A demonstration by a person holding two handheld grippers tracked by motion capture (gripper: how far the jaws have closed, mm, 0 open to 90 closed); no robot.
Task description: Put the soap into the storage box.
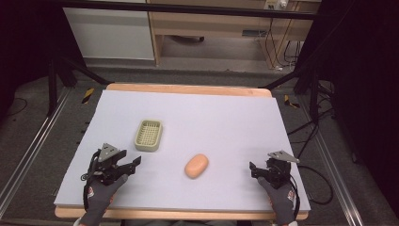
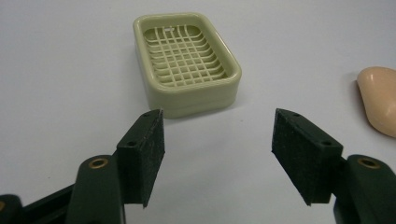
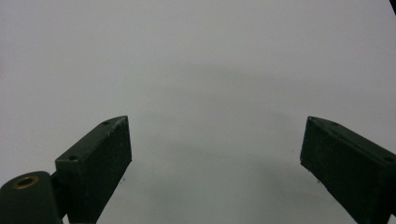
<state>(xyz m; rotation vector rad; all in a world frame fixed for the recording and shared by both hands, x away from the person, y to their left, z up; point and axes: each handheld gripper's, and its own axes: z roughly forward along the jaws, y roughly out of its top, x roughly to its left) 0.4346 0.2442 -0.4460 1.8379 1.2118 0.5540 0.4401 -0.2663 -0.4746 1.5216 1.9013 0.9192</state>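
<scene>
Judging from the layout, nothing is done yet: the peach soap bar [image 1: 196, 165] lies bare on the lilac table cover [image 1: 226, 117], near and at about 4 o'clock from the pale green soap dish [image 1: 148, 135], whose grid stands empty. The left gripper [image 1: 133, 165] rests at 7 o'clock of the dish, jaws spread wide and empty, aimed at it. The right gripper [image 1: 253, 170], at 3 o'clock of the soap, also gapes wide, holding nothing. Picking up and placing the soap remain.

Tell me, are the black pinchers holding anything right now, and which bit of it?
Nothing is held. The left gripper and the right gripper are both open, with bare table between the jaws. The pale green plastic soap dish and the peach oval soap bar lie untouched.
</scene>
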